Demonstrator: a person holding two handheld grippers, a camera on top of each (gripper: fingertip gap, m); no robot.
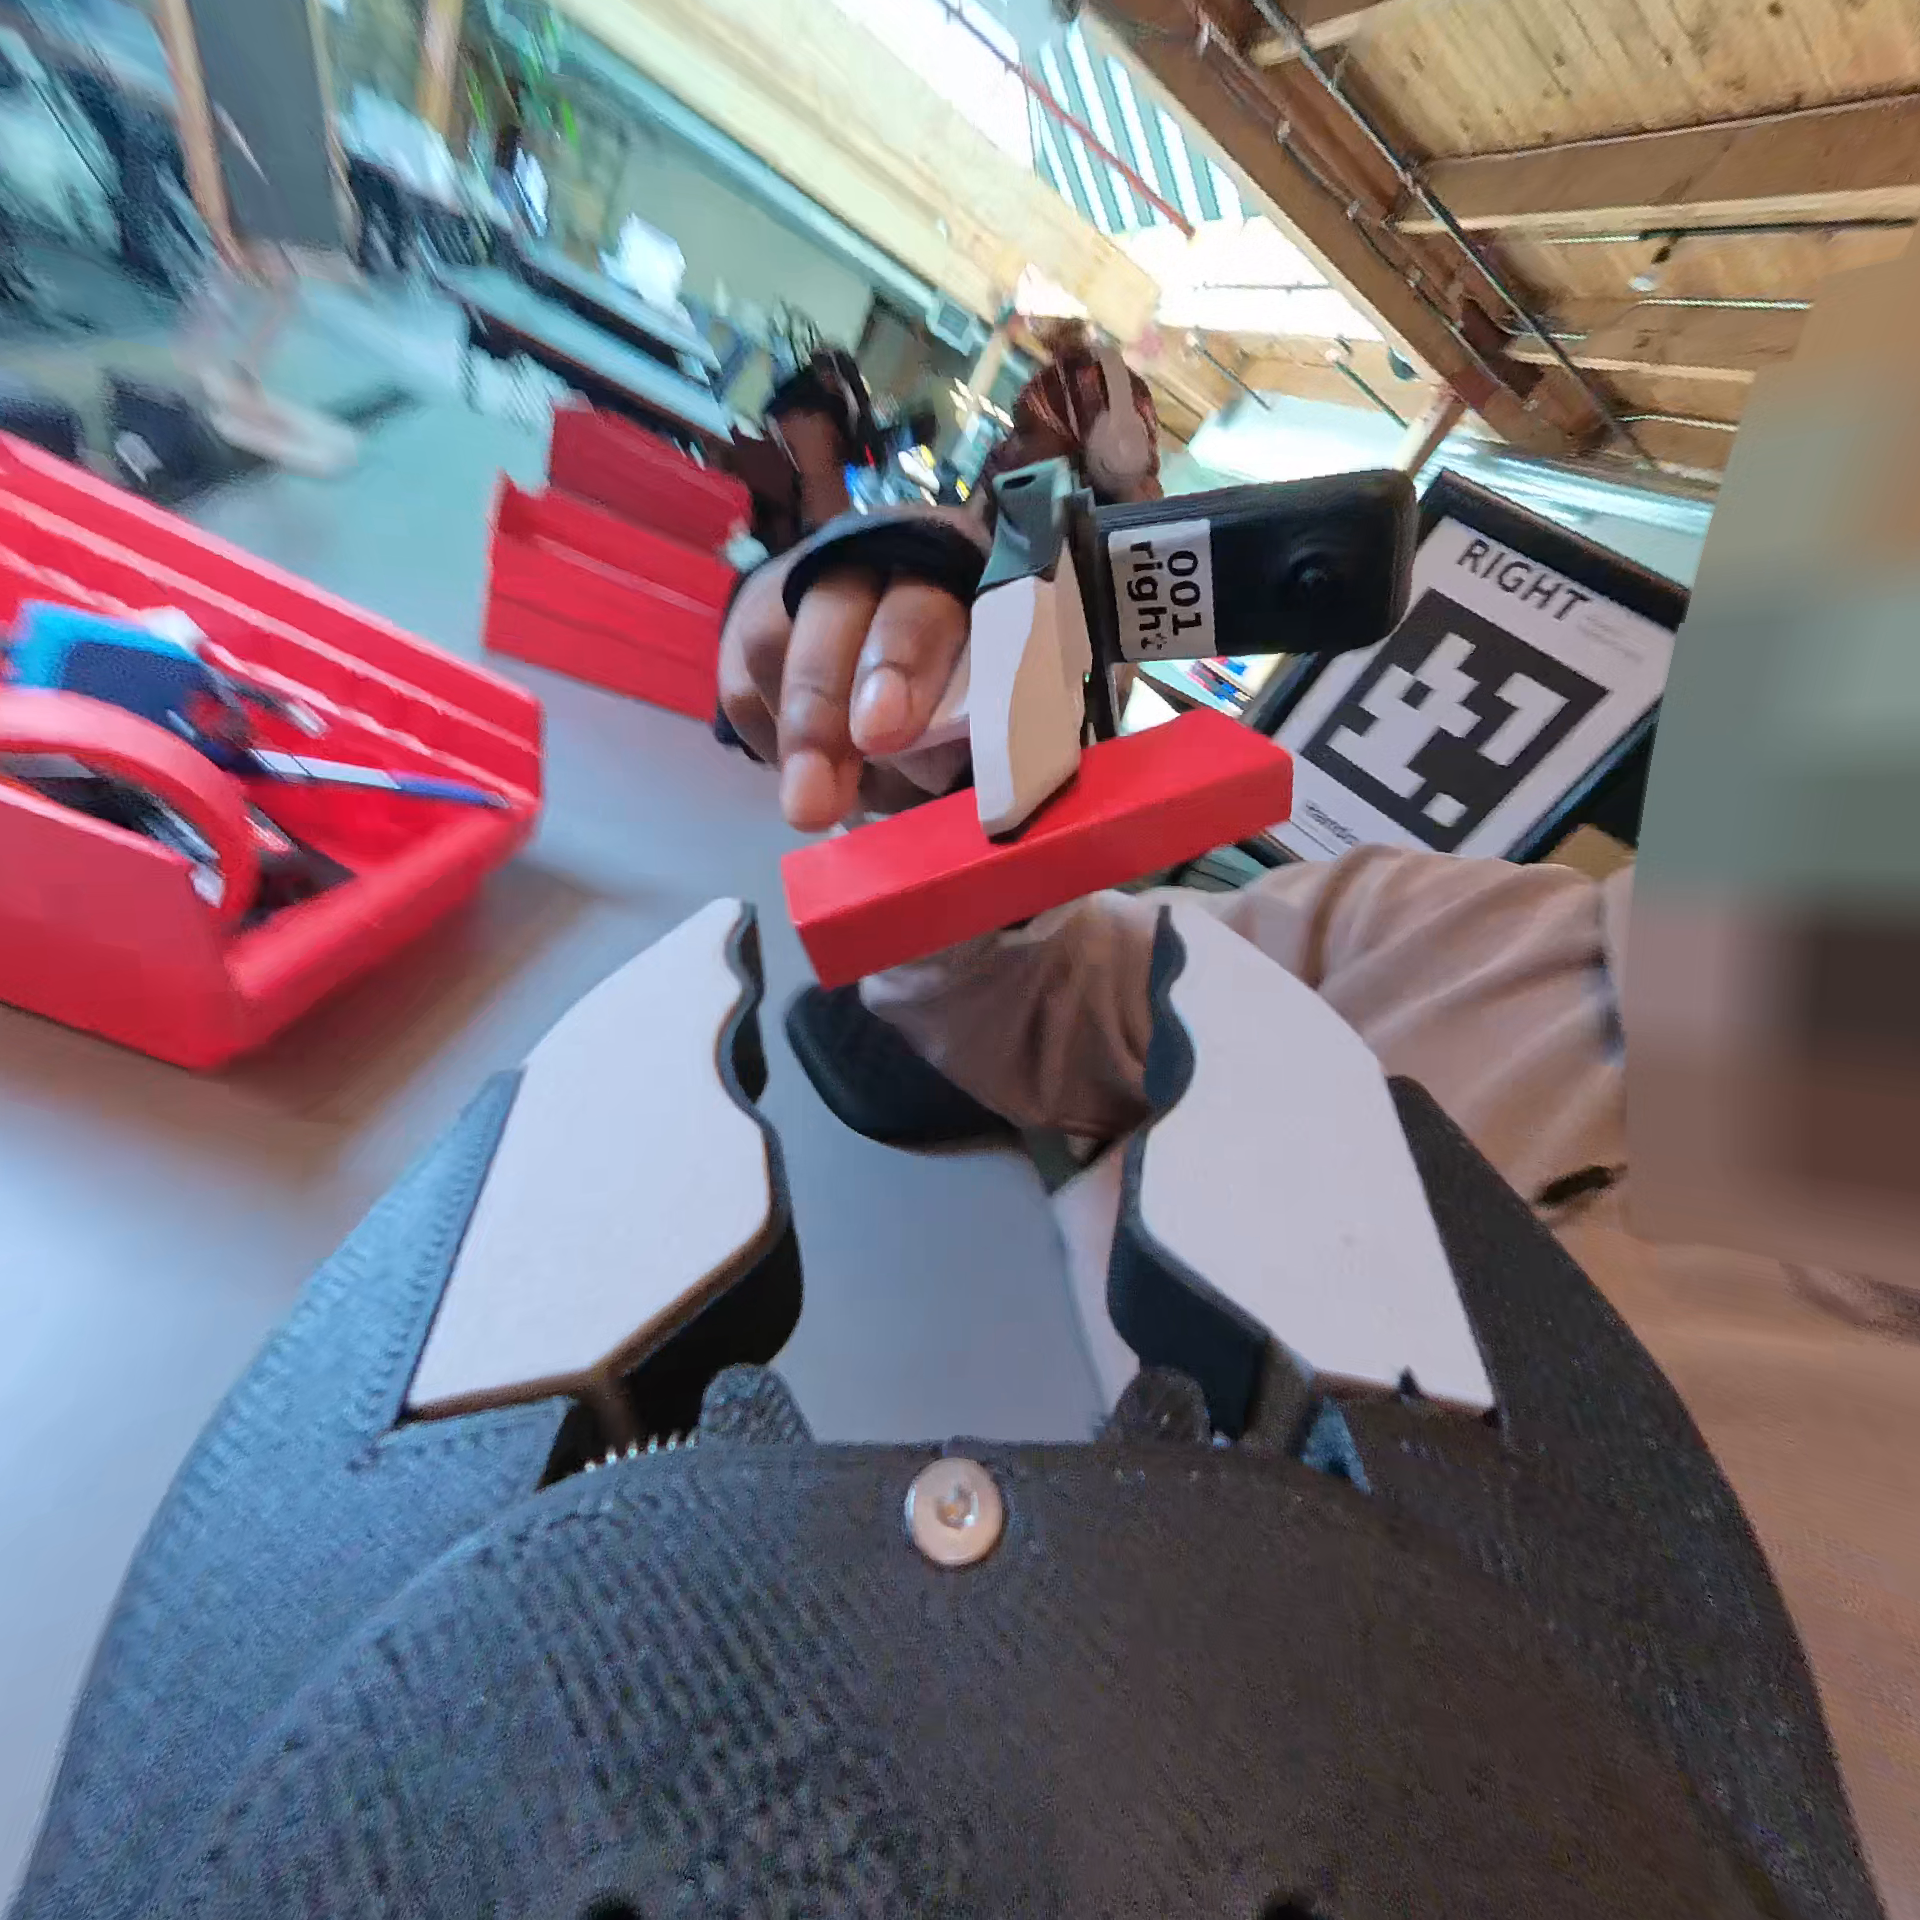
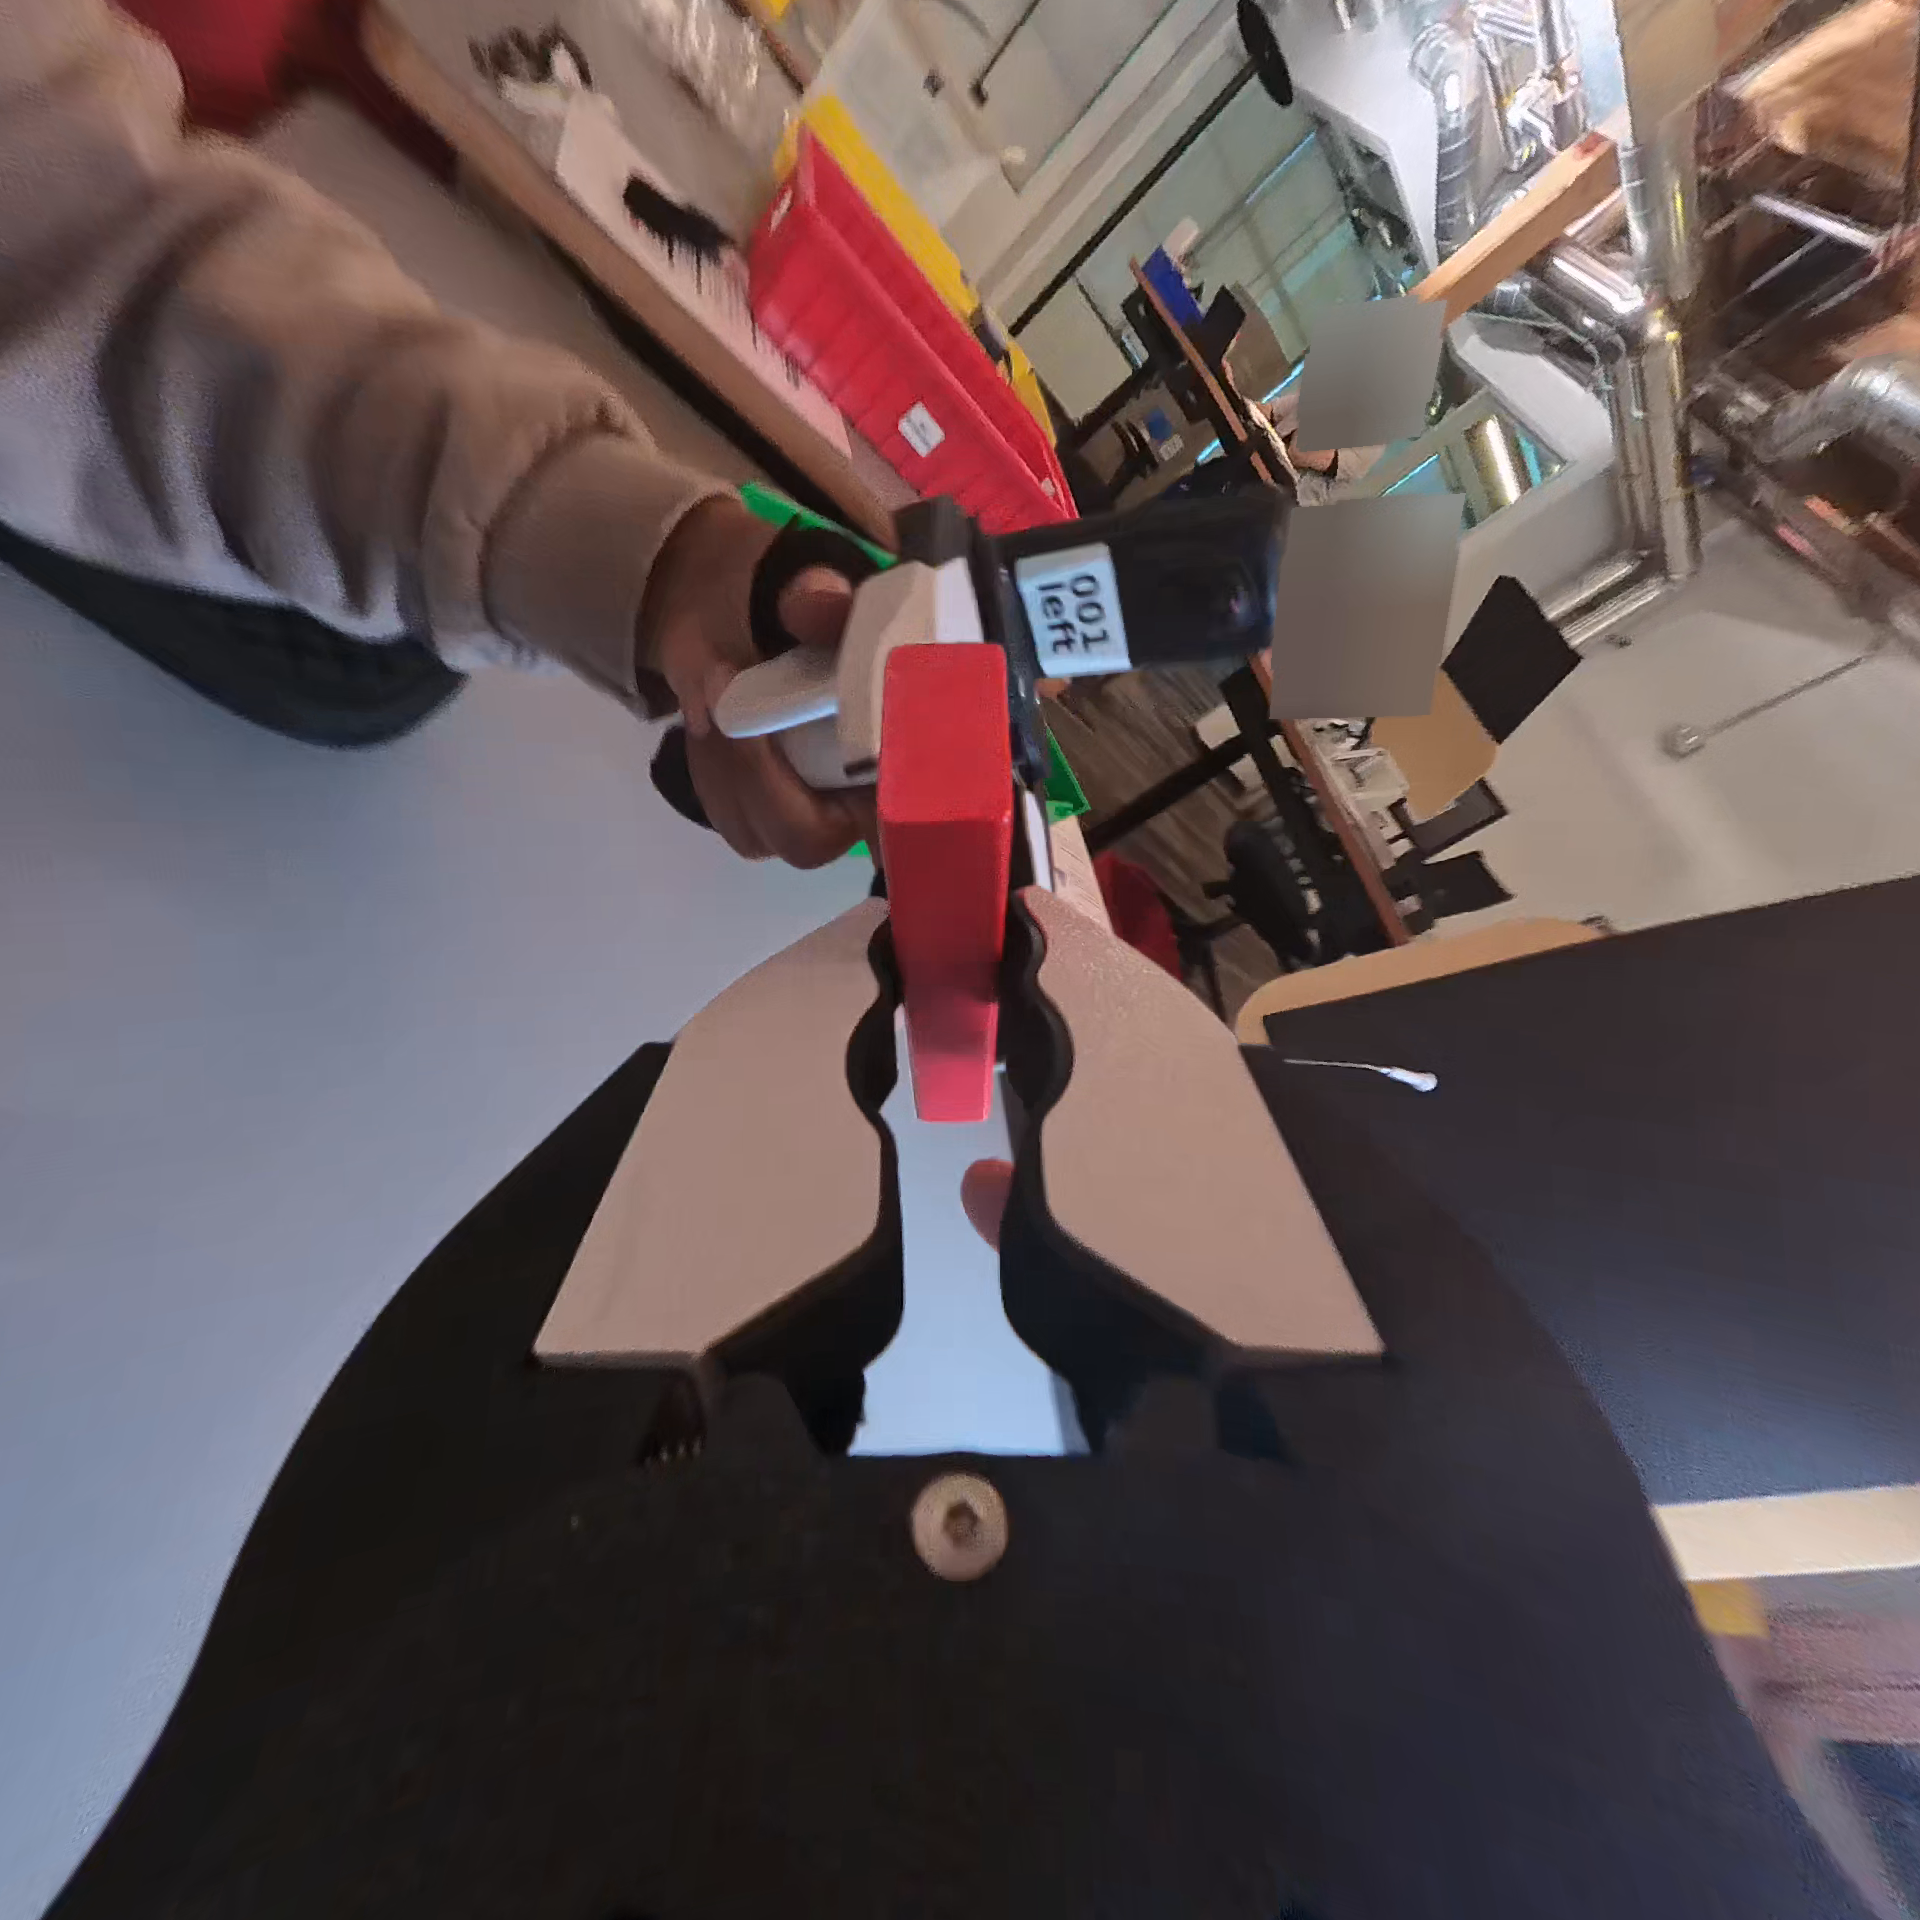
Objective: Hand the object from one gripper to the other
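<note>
A red rectangular block [image 1: 1039, 842] is held in the air over the table. My right gripper [image 2: 951, 920] is shut on one end of the block [image 2: 940, 831], which sticks out forward between its fingers. In the left wrist view the right gripper [image 1: 1013, 831] clamps the block near its middle, one white finger [image 1: 1018, 707] on top. My left gripper [image 1: 954, 925] is open and empty, and its tips are just short of the block's near end. It also shows in the right wrist view [image 2: 842, 707], behind the block's far end.
A red bin [image 1: 208, 935] with tape rolls sits at the left and another red bin [image 1: 613, 582] farther back. A black-and-white marker board [image 1: 1455, 707] stands behind the block. Red and yellow bins [image 2: 883, 353] line the grey table [image 2: 312, 1039]. A black panel [image 2: 1558, 1195] is at the right. Only a small space, under 4 cm, lies between the two pairs of fingers.
</note>
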